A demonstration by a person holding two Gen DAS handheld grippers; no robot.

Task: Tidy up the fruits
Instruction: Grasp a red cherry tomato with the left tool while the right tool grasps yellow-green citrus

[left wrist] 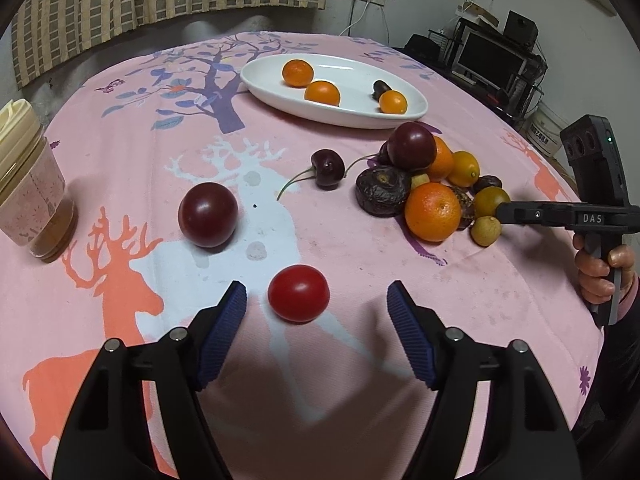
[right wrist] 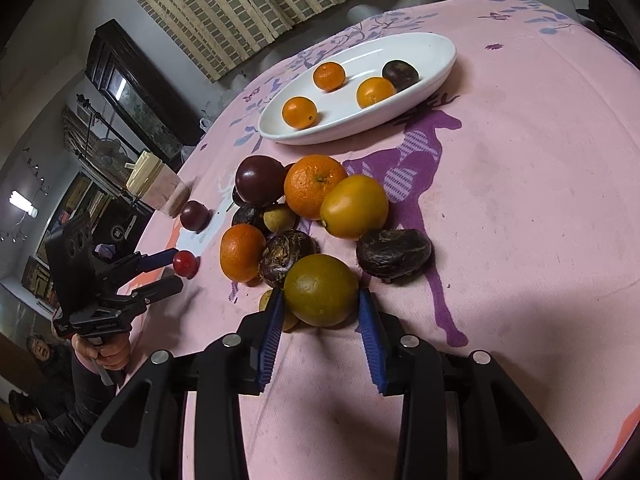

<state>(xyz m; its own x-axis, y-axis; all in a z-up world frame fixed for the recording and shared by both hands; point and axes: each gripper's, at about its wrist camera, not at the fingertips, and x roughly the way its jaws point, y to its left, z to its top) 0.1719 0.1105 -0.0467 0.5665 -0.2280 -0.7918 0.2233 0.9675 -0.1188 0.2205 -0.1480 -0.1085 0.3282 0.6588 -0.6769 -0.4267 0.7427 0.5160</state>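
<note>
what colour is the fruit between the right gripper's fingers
Greenish-yellow, an olive tone; the round fruit sits between the right gripper's blue pads, clearest in the right wrist view.

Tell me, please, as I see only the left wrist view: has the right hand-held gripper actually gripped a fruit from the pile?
Observer: Yes, the right hand-held gripper has both pads against the greenish citrus at the pile's near edge.
Operator: Thank you. What is the dark thing on the plate?
Observer: A round dark purple fruit, lying on the white plate just behind an orange fruit.
</note>
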